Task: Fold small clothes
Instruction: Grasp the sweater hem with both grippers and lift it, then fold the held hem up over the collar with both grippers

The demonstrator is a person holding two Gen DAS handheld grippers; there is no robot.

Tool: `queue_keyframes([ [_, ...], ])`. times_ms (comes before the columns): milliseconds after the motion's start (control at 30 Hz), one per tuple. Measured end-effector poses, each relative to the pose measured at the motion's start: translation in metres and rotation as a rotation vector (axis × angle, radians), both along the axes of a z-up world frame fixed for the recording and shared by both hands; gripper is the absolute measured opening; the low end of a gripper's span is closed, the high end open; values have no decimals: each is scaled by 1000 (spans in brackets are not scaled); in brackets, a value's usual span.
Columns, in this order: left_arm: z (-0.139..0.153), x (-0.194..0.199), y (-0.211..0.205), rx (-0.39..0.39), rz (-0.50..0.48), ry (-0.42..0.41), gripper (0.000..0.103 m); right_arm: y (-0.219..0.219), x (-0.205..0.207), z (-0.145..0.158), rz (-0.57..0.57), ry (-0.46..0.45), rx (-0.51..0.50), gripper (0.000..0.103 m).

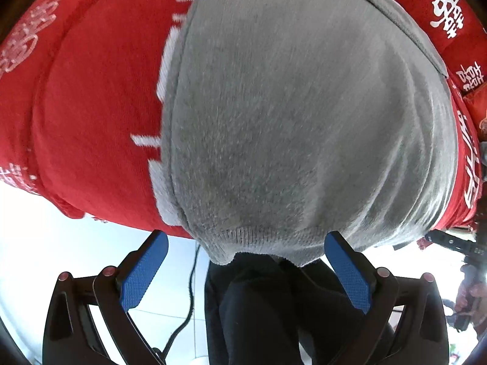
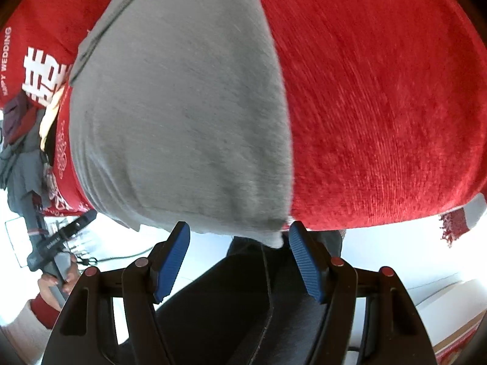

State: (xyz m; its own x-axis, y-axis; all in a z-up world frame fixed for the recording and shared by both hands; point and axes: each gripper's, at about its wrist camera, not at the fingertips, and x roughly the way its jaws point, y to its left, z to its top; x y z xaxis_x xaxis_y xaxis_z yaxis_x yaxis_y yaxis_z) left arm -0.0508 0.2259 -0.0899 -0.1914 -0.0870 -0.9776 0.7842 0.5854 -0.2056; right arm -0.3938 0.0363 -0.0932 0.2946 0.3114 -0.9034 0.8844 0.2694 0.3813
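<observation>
I see the grey garment (image 1: 304,115) dead ahead of both grippers, its near hem between wide-open, empty jaws, lengthwise away.

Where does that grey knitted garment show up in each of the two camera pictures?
Left wrist view: the grey knitted garment fills the centre and upper right, its hem hanging just above the open left gripper.
Right wrist view: the same garment fills the centre-left, its lower corner dipping between the fingers of the open right gripper.
Shared landmark: the red cloth with white characters under it.
</observation>
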Motion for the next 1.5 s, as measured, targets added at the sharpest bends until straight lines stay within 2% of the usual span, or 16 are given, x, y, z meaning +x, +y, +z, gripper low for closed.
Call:
queue_keyframes([
  [133,-13,1,2,-19,-11,34,103,1,-4,-20,31,-47,48,72],
  [400,-27,-3,1,-40,1,68,101,8,9,-35,81,-179,118,73],
  [467,-30,-5,3,-25,12,74,81,9,11,-35,70,-201,140,73],
  [500,-32,-7,6,-22,17,89,73,10,10,-35,54,-209,151,65],
  [533,-31,-6,9,-26,23,116,57,9,8,-34,17,-219,169,32],
  [567,-31,-6,11,-33,21,142,38,8,7,-34,-25,-219,185,13],
  [633,-34,-11,16,-57,8,205,14,7,4,-33,-79,-240,207,10],
  [767,-23,-6,18,-114,23,275,14,10,9,-15,-128,-335,225,10],
  [1033,35,26,-3,-278,43,351,14,-8,21,35,-267,-500,211,10],
  [1333,102,79,-57,-459,41,288,14,-58,56,93,-375,-688,100,10],
  [1500,120,101,-102,-513,75,242,14,-107,77,112,-396,-774,55,10],
])
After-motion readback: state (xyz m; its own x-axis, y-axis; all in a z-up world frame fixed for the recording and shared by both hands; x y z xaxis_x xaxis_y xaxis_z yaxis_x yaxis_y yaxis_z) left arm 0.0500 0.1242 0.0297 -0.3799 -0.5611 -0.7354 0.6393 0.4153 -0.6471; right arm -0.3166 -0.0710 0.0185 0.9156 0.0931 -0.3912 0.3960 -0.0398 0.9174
